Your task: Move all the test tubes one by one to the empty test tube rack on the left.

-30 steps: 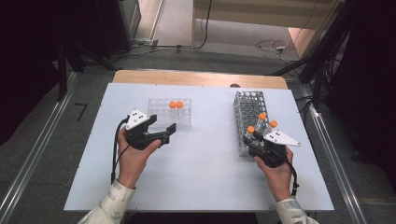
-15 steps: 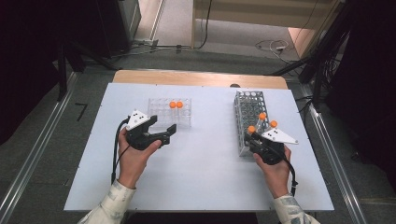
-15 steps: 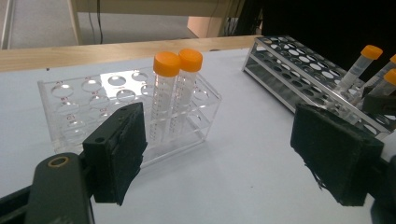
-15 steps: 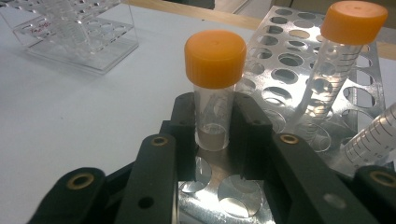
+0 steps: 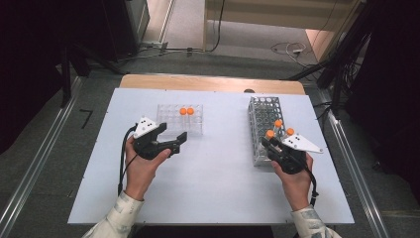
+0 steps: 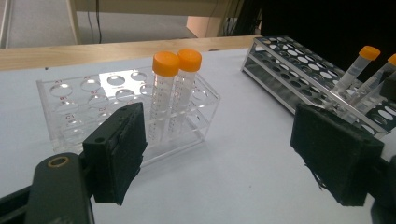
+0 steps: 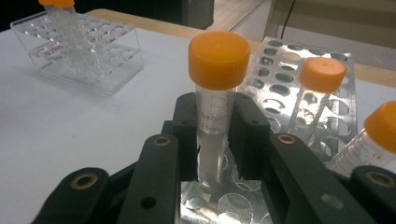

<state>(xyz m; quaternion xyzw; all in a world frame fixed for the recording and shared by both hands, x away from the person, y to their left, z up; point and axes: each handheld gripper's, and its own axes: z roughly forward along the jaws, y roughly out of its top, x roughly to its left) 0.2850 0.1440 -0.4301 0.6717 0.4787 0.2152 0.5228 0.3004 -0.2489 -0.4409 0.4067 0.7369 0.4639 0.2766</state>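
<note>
- Right gripper (image 7: 212, 140): jaws have just been closing and now clamp a tube (image 7: 214, 107) on its clear body below the orange cap; pads press both sides.
- The tube stands upright in the metal rack (image 7: 280, 88), its lower end in a hole at the rack's near end.
- High view: right gripper (image 5: 273, 148) sits at the near end of the metal rack (image 5: 263, 119), on the desk's (image 5: 213, 188) right half, with the held tube (image 5: 270, 135) at its tip.
- Two more capped tubes lean in the same rack: one (image 7: 314, 93) just beyond the held tube, another (image 7: 369, 140) off to the side. They stand apart from each other.
- Left gripper (image 6: 219, 158): jaws wide, nothing between the pads; held above the bare desk just in front of the clear rack (image 6: 84, 112).
- The clear rack holds two capped tubes (image 6: 175, 88) side by side, upright, caps touching or nearly so.
- High view: left gripper (image 5: 171, 141) is near the clear rack's (image 5: 168, 116) front edge, left of centre; the two racks are well apart.
</note>
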